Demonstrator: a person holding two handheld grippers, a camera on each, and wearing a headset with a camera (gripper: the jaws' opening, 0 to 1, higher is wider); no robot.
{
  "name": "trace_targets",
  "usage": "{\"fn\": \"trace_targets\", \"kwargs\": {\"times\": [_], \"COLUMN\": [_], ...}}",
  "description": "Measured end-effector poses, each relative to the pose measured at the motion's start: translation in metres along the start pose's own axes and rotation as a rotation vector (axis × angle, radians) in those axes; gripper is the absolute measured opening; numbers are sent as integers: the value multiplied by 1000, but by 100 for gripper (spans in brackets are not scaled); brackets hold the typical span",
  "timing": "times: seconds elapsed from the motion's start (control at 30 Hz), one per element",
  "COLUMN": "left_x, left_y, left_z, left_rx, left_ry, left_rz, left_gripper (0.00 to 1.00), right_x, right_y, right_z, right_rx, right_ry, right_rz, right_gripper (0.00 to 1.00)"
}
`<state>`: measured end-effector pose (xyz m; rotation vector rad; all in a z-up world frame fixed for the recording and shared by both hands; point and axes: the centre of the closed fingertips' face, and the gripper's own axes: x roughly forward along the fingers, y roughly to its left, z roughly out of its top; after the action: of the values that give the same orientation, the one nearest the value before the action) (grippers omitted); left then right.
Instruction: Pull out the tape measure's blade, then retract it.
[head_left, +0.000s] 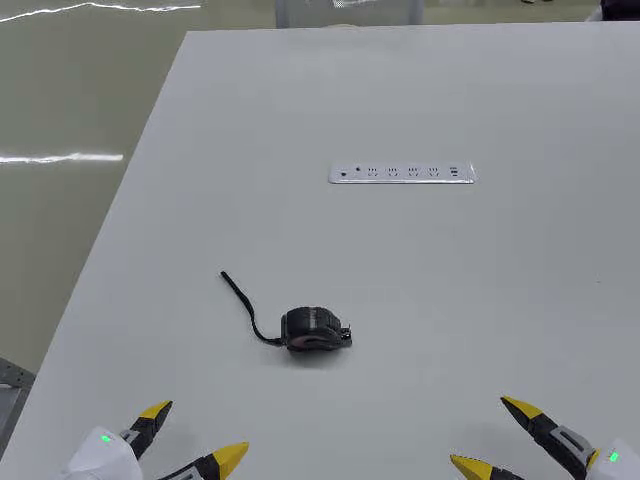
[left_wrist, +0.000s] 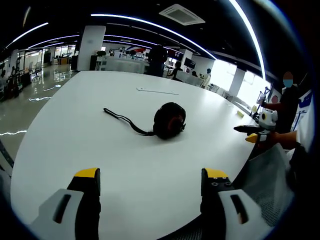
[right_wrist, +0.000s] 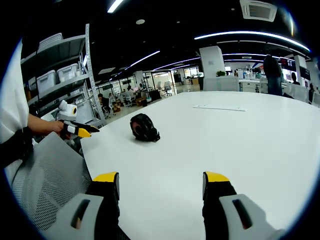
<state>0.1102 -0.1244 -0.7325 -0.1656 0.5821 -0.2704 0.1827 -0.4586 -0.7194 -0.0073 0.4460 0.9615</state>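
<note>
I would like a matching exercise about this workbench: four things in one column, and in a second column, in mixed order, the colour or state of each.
Things:
1. tape measure
2. strap
3. power strip
4. left gripper

Descriptions:
A. white, lying flat, farther across the table
B. open, with yellow-tipped jaws
C. dark round case
D. thin black cord trailing from the case

Pairs: 1-C; 2-D; 3-A; 4-B
</note>
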Motion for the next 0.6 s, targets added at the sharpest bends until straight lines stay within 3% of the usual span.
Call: {"fn": "trace_targets", "kwargs": {"times": [0.6], "left_x": [1], "left_y": [1], "left_z": [-1], "left_rx": [2], "left_ry": [4], "left_rz": [-3], "left_gripper": [81], "right_x": [-1], "right_y": [3], "right_z": [-3], "right_rx": [-9], "right_ry": [11], "right_rz": [5], "right_gripper": [68]}}
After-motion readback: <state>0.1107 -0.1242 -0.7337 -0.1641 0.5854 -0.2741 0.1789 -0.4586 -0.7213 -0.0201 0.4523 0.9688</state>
